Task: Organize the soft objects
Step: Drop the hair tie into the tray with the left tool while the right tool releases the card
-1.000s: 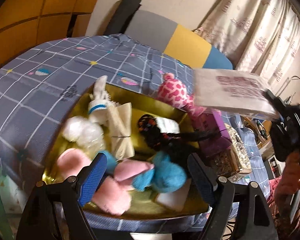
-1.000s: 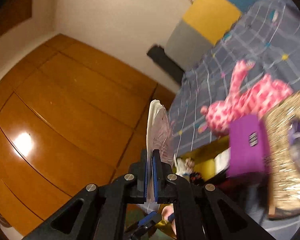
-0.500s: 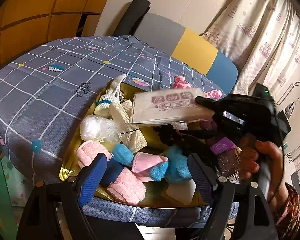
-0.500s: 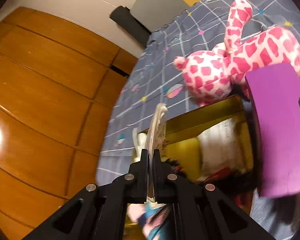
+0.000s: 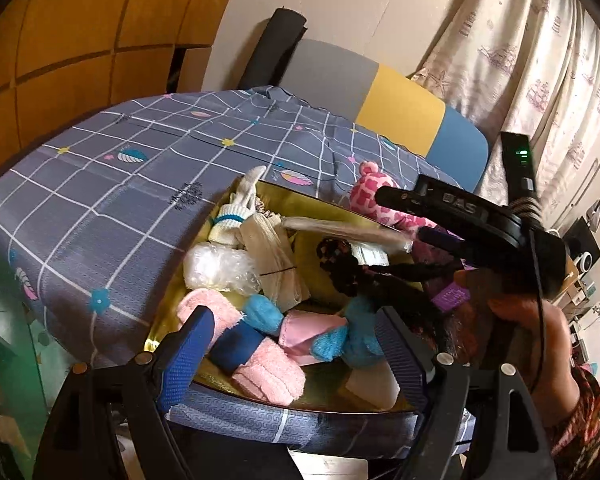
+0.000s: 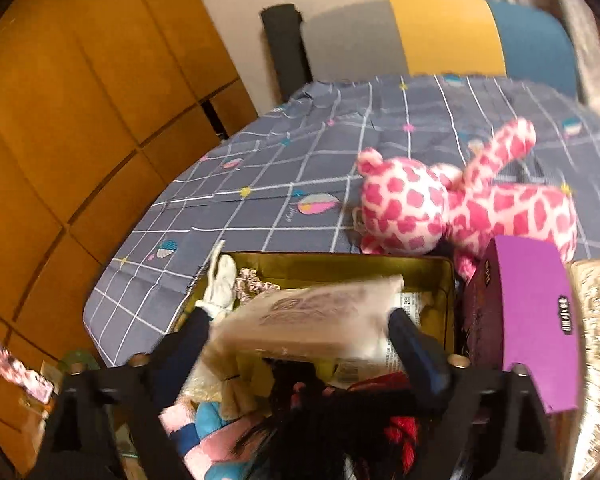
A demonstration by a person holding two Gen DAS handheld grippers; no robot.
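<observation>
A gold box (image 5: 312, 200) on the bed holds several soft things: a white sock (image 5: 236, 208), bubble wrap (image 5: 216, 268), beige cloth (image 5: 272, 256), pink fuzzy socks (image 5: 268, 376) and blue pom-poms (image 5: 264, 312). My right gripper (image 6: 300, 332) hangs over the box (image 6: 340, 264) with its jaws opening wide. A flat clear-wrapped packet (image 6: 312, 320) lies loose between them, blurred. The left wrist view shows that packet (image 5: 340, 230) just off the right gripper (image 5: 408, 220), above the box. My left gripper (image 5: 296, 344) stands open and empty at the box's near edge.
A pink spotted plush (image 6: 440, 208) lies on the checked bedcover (image 6: 280, 184) behind the box. A purple box (image 6: 532, 320) and a glittery container (image 6: 596, 320) stand at the right. A wooden wardrobe (image 6: 80, 120) is at the left, a padded headboard (image 5: 400, 108) behind.
The right gripper swung down over the gold box and rolled, laying the packet flat. Its jaws went from shut on the packet to wide apart. The left gripper barely shifted.
</observation>
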